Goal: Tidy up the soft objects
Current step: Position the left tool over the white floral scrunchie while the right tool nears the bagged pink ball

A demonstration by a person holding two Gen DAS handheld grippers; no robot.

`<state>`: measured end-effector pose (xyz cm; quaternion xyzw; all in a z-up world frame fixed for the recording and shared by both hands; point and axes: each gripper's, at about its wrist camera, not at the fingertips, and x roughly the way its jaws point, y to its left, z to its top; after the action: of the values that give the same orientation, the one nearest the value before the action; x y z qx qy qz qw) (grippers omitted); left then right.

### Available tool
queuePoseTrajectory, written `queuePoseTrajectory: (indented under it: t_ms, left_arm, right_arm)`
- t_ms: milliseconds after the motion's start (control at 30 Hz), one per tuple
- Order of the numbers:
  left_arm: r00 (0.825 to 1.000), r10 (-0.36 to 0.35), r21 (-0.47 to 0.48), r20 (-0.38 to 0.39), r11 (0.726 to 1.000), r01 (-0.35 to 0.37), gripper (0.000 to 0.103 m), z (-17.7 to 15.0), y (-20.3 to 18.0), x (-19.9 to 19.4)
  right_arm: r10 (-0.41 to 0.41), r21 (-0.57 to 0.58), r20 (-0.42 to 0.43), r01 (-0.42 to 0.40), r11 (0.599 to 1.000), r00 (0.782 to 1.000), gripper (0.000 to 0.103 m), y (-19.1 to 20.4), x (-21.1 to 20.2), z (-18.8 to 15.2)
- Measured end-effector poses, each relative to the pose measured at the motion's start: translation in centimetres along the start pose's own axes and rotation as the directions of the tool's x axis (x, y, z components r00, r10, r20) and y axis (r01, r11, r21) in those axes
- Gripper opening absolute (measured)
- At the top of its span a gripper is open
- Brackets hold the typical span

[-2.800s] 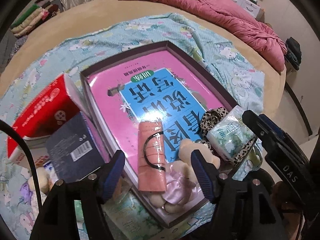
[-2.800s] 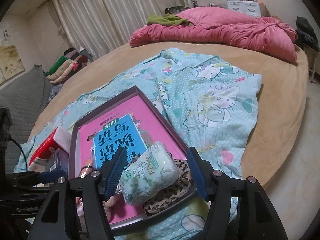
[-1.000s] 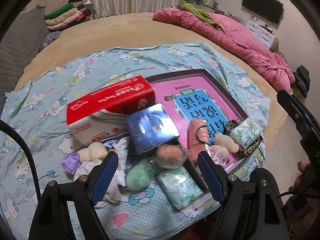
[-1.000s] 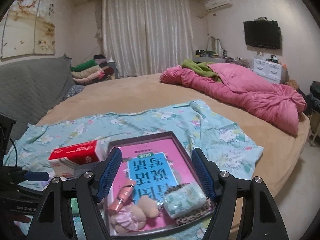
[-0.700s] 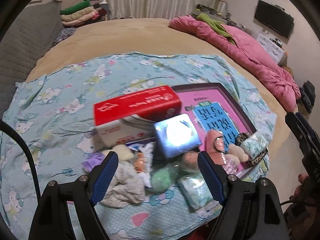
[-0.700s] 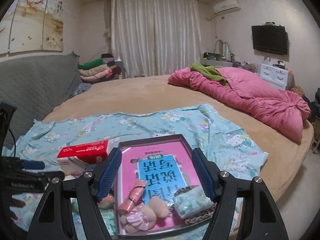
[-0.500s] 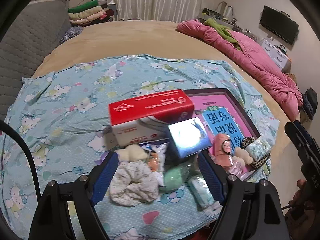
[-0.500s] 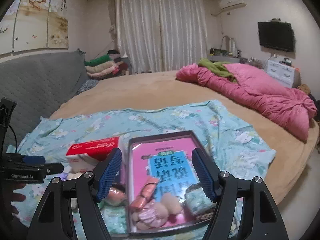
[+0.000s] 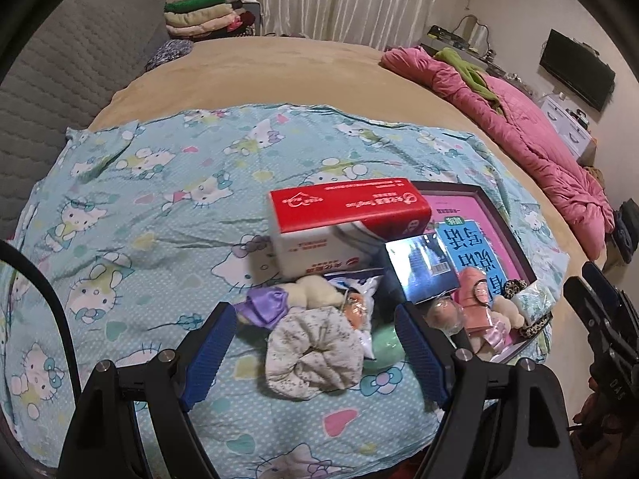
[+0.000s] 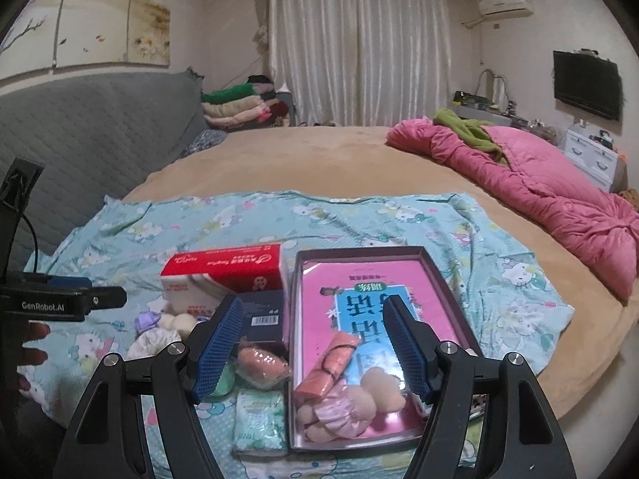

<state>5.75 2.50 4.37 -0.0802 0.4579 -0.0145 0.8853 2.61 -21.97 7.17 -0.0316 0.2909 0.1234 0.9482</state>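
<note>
Both claws empty, jaws apart. Left claw (image 9: pixel 315 353) hovers over the loose pile on the bed; white scrunchie (image 9: pixel 313 353) sits right between its fingers, not touched. Right claw (image 10: pixel 311 345) hangs over the tray's (image 10: pixel 447 279) left edge.

Next step, my guess: drop left straight onto the scrunchie and pinch the bunched middle, so the purple scrunchie (image 9: pixel 265 303) at 11 o'clock doesn't get dragged.

Tray, 3 o'clock of the tissue box (image 10: pixel 225 275): pink roll (image 10: pixel 329 365), pink scrunchie (image 10: pixel 339 413), beige puffs (image 10: pixel 377 393), all at its near end.
</note>
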Motion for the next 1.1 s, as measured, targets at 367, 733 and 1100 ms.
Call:
queuePoseTrajectory:
  t_ms: [367, 733, 1100]
  left_arm:
    - [0.999, 0.019, -0.033, -0.044, 0.999, -0.020, 0.081, -2.0, 2.3, 0.9]
    - [0.995, 0.008, -0.051, -0.100, 0.999, -0.013, 0.081, -4.0, 3.0, 2.6]
    - [0.986, -0.020, -0.082, -0.163, 0.997, 0.006, 0.081, -5.1, 3.7, 4.8]
  right_arm:
    - [0.024, -0.074, -0.047, -0.027, 0.997, 0.999, 0.074, 2.1, 1.3, -1.4]
    - [0.033, -0.121, -0.092, -0.044, 0.992, 0.995, 0.074, 3.2, 2.7, -2.7]
    - [0.028, -0.162, -0.151, -0.053, 0.985, 0.988, 0.074, 3.6, 4.7, -4.0]
